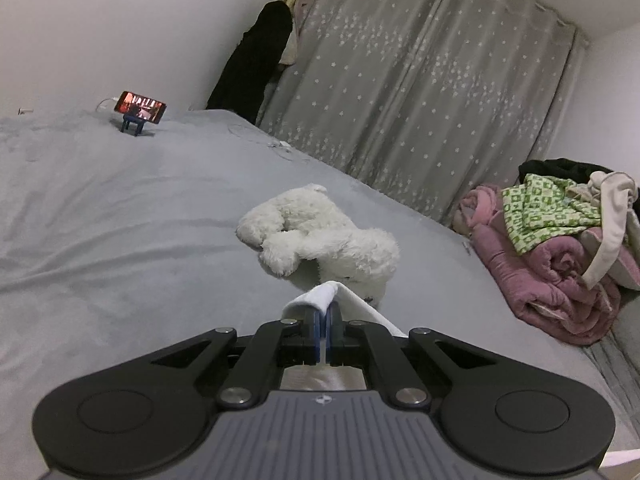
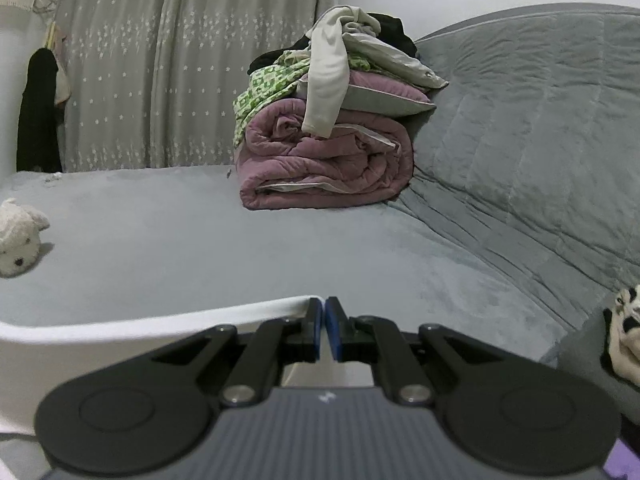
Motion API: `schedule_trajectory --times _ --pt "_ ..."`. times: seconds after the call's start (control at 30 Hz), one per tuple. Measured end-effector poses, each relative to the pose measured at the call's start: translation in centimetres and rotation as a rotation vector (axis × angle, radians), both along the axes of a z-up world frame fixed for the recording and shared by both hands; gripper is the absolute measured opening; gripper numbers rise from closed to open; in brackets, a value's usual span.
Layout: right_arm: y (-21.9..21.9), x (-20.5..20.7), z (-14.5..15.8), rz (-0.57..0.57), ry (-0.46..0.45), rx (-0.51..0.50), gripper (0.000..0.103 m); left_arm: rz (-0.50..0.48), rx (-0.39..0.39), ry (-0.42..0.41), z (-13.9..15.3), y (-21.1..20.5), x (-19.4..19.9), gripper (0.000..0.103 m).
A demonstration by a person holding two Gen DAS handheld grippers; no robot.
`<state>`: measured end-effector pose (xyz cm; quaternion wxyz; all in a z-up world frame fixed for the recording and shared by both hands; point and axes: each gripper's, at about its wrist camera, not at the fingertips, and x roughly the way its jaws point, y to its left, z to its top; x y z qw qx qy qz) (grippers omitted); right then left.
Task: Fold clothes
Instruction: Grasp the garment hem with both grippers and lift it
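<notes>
Now your left gripper (image 1: pixel 323 312) pinches a corner of the white garment (image 1: pixel 316 294), your right gripper (image 2: pixel 323 312) clamps its other edge, cloth stretched between them above the grey bed (image 1: pixel 120 220), plush toy (image 1: pixel 320 236) just beyond.

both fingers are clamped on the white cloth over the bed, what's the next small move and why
Probably carry the white garment forward and lower it flat onto the bare grey bed. The left gripper and right gripper each pinch an edge, with the cloth stretched between them. Keep it short of the white plush toy, which lies just ahead of the left one.
</notes>
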<state>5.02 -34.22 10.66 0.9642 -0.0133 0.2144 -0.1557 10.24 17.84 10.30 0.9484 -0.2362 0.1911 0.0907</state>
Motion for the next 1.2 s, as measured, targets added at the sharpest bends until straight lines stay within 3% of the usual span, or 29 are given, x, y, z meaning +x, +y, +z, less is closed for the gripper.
schedule_trajectory --times 0.3,0.57,0.7,0.8,1.03,1.2 --pt "-0.4 4.0 -1.6 -0.013 0.047 -0.029 0.005 -0.003 0.054 0.069 -1.9 -0.4 3.7 0.001" --pt "-0.2 5.5 -1.9 -0.018 0.036 -0.026 0.005 -0.007 0.053 0.062 -1.5 -0.6 4.1 0.001" --pt "-0.4 3.3 0.7 -0.021 -0.127 0.019 0.005 0.008 -0.077 -0.052 1.5 1.3 1.9 0.001" --pt "0.0 1.1 3.2 0.008 -0.205 0.030 0.005 0.007 -0.051 -0.100 3.3 1.6 -0.6 0.001" --pt "-1.2 -5.1 4.0 0.066 -0.117 0.122 0.005 -0.003 -0.193 -0.014 1.9 4.4 -6.4 0.001" --pt "-1.5 -11.0 3.2 0.100 -0.023 0.185 0.005 -0.054 -0.154 0.003 2.1 4.2 -11.9 0.001"
